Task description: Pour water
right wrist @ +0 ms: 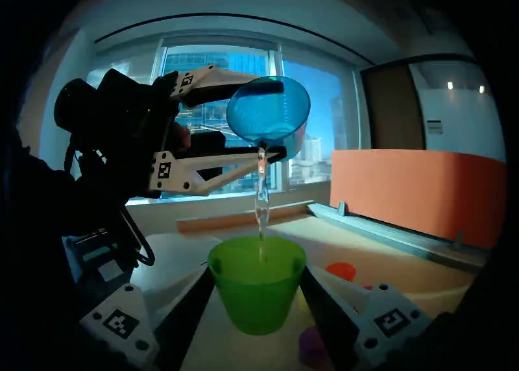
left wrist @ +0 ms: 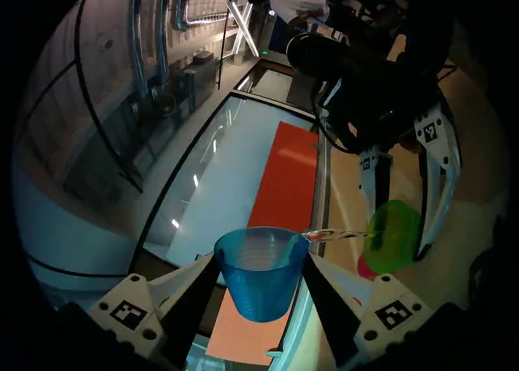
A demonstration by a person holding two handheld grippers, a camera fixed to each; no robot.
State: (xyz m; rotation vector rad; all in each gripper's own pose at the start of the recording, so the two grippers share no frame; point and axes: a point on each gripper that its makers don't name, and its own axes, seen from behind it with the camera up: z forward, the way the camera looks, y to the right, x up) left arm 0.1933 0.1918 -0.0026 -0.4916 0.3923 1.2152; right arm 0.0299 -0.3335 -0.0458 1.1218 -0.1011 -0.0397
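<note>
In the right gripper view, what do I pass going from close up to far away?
Green cup → blue cup → window.

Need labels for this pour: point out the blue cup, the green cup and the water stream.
blue cup [left wrist: 261, 280], left gripper view, front wall.
green cup [right wrist: 256, 296], right gripper view, front wall.
water stream [right wrist: 261, 202], right gripper view, middle of the stream.
</note>
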